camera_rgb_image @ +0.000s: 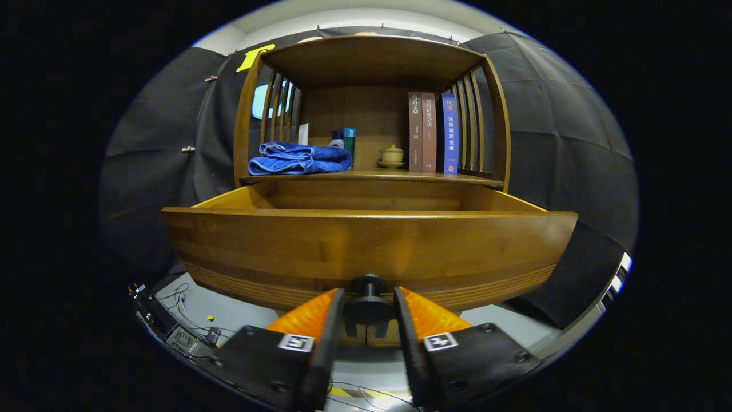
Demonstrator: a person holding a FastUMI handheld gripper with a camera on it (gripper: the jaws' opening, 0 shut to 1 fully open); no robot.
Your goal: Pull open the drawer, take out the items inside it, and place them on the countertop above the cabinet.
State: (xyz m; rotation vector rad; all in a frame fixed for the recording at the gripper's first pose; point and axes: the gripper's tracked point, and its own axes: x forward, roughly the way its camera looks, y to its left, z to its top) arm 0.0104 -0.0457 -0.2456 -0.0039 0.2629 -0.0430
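The wooden drawer (369, 240) stands pulled out of the cabinet toward me, and its front panel hides whatever lies inside. Its dark round knob (369, 286) sits between my orange-and-black fingers (320, 320), which press on it from both sides. My gripper (369, 300) is shut on the knob, low at the drawer's front. Just above the drawer runs the countertop (372, 177), under a slatted wooden shelf frame.
On the countertop lie a folded blue towel (297, 159), small bottles (346, 143), a lidded cup on a saucer (392, 155) and three upright books (432, 131). Cables and a small device (183, 337) lie on the floor below, to the left.
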